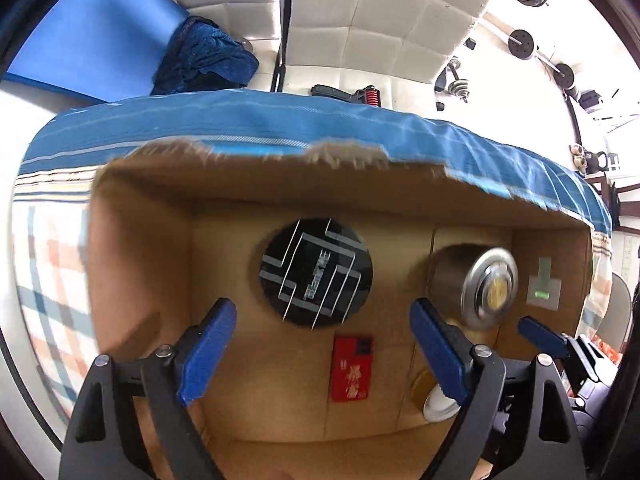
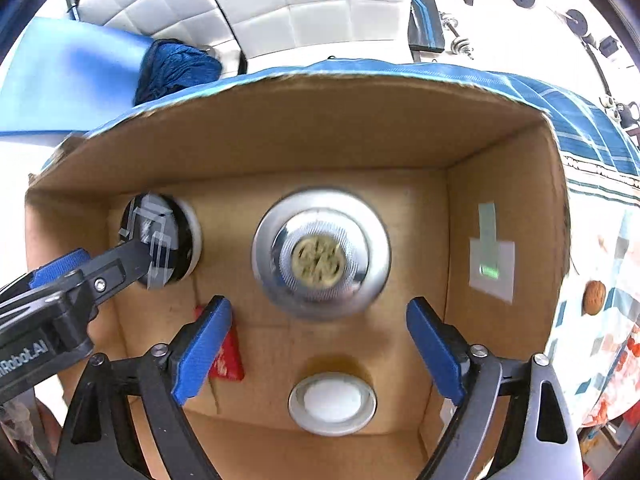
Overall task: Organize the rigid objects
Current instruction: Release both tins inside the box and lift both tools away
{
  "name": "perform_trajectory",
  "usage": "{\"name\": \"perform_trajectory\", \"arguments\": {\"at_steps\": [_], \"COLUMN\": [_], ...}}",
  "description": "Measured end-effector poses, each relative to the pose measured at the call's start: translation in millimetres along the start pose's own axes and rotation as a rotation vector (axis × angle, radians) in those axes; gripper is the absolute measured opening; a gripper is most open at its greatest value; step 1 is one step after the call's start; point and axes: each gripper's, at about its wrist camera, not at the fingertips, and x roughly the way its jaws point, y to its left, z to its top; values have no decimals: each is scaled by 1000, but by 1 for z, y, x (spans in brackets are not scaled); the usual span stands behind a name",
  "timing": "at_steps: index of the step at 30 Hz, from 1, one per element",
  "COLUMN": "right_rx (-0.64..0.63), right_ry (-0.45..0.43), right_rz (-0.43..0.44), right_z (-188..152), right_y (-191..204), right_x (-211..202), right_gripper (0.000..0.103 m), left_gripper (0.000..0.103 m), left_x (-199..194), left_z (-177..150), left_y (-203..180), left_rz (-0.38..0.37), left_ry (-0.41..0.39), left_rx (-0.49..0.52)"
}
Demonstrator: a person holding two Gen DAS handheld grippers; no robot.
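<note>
Both grippers, left gripper (image 1: 324,334) and right gripper (image 2: 320,338), hung spread and empty over the cardboard box (image 2: 304,144); silver tin (image 2: 322,252) lay mid-floor, black disc (image 1: 316,274) toward the left wall. Lifting straight up should spare the walls.

A bed with a blue-striped, checked sheet (image 1: 280,124) carries an open cardboard box (image 1: 140,240), and a walnut (image 2: 594,297) lies near its right edge.

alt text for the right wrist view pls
Open right tool hovers over a cardboard box holding a round silver tin, a small white-capped jar, a red packet and a black disc. The left tool reaches in from the left.
</note>
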Motion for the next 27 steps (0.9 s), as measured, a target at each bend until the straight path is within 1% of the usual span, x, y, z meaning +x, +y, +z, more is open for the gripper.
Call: {"name": "perform_trajectory", "arguments": {"at_steps": [1, 2, 3, 6, 11, 13, 16, 17, 22, 27], "right_rx": [-6, -8, -9, -15, -36, -39, -56, -59, -64, -73], "right_ry": [-4, -9, -14, -26, -61, -77, -107, -118, -177, -219], "right_rz": [-5, -5, -3, -11, 1, 12, 6, 4, 12, 24], "right_z": [-5, -7, -11, -29, -60, -70, -83, -92, -122, -148], "right_y": [1, 4, 5, 3, 8, 9, 12, 10, 7, 4], "right_x": [-4, -5, -9, -24, -50, -60, -74, -83, -114, -144], "right_gripper": [97, 100, 103, 103, 103, 103, 103, 103, 103, 103], "left_gripper": [95, 103, 103, 103, 103, 103, 103, 103, 103, 103], "left_x": [-4, -7, -11, -23, -52, -64, -83, -89, -115, -139], "left_z": [-5, -11, -15, -30, -54, -65, -82, -89, -122, -148], "left_y": [0, -1, -1, -1, 5, 6, 5, 4, -1, -6], "left_rz": [8, 13, 13, 35, 19, 28, 31, 31, 4, 2], "left_ry": [-4, -9, -18, -36, -97, -121, -161, -174, -216, -255], "left_rx": [0, 1, 2, 13, -4, -7, -8, -7, 3, 20]}}
